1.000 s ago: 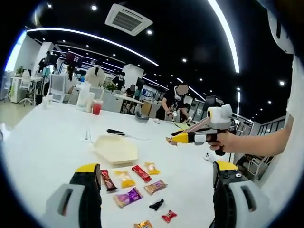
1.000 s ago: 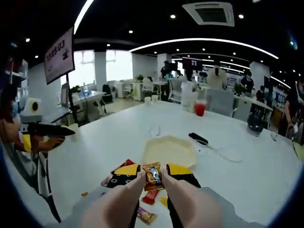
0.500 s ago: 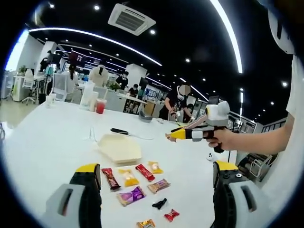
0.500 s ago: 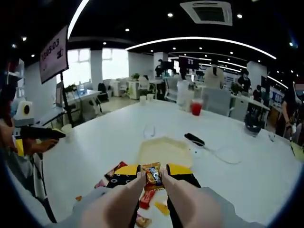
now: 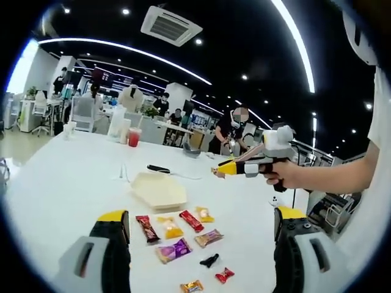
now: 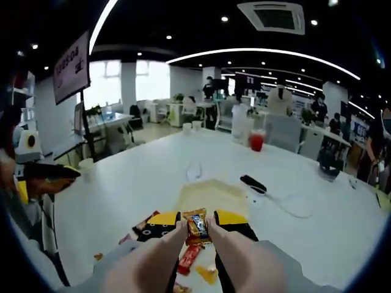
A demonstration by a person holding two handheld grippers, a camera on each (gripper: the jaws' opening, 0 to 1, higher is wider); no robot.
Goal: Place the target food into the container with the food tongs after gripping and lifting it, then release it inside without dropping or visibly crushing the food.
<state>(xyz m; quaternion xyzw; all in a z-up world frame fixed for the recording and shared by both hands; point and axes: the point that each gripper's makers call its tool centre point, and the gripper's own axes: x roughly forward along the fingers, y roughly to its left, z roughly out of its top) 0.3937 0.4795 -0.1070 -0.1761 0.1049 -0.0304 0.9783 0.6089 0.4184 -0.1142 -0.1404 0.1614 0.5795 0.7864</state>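
My right gripper (image 6: 197,227) is shut on a small orange-brown wrapped candy (image 6: 197,223), held in the air above the table. Just beyond it lies the shallow beige hexagonal container (image 6: 211,196), also in the left gripper view (image 5: 157,190). There a hand holds the right gripper (image 5: 217,173) above the table, right of the container. My left gripper (image 5: 201,215) stands wide open with nothing between its jaws. Under it lie several wrapped candies: a red one (image 5: 191,220), a yellow one (image 5: 170,227) and a purple one (image 5: 174,250).
A black object with a cable (image 5: 160,169) lies behind the container, and a red drink cup (image 6: 257,140) stands farther back. A paper cup (image 6: 87,169) sits near the left table edge. People and desks fill the background.
The right gripper has kept its hold on the candy and risen a little, edging toward the container. The left gripper stays open; its view has shifted slightly.
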